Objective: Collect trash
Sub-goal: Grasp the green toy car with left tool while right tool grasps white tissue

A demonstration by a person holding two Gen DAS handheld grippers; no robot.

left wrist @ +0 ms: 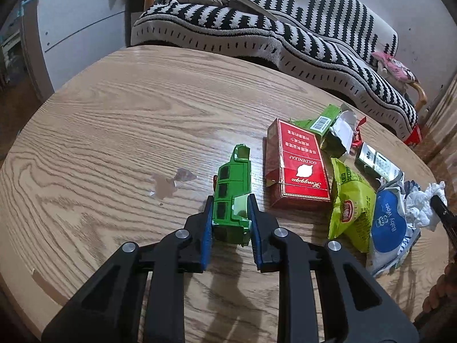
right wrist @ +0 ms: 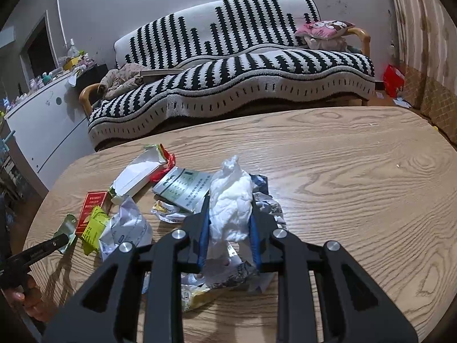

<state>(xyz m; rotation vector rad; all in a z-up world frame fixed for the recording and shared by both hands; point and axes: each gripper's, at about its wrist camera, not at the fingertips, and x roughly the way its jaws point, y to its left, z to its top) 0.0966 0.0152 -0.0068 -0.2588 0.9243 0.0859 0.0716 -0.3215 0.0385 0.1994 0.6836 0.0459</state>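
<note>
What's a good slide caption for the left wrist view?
Left tongs clamp a flattened green cardboard carton on the wooden table, beside littered wrappers.

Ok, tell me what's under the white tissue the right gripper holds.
Below the white tissue lie crumpled printed wrappers and a yellow packet. The tissue and right gripper cover anything deeper.

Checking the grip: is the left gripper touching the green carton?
Touching. In the left wrist view, the left gripper has both blue pads pressed against the green carton's sides.

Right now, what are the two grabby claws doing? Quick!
Left gripper: closed on the green carton.
Right gripper: closed on the crumpled white tissue.
</note>
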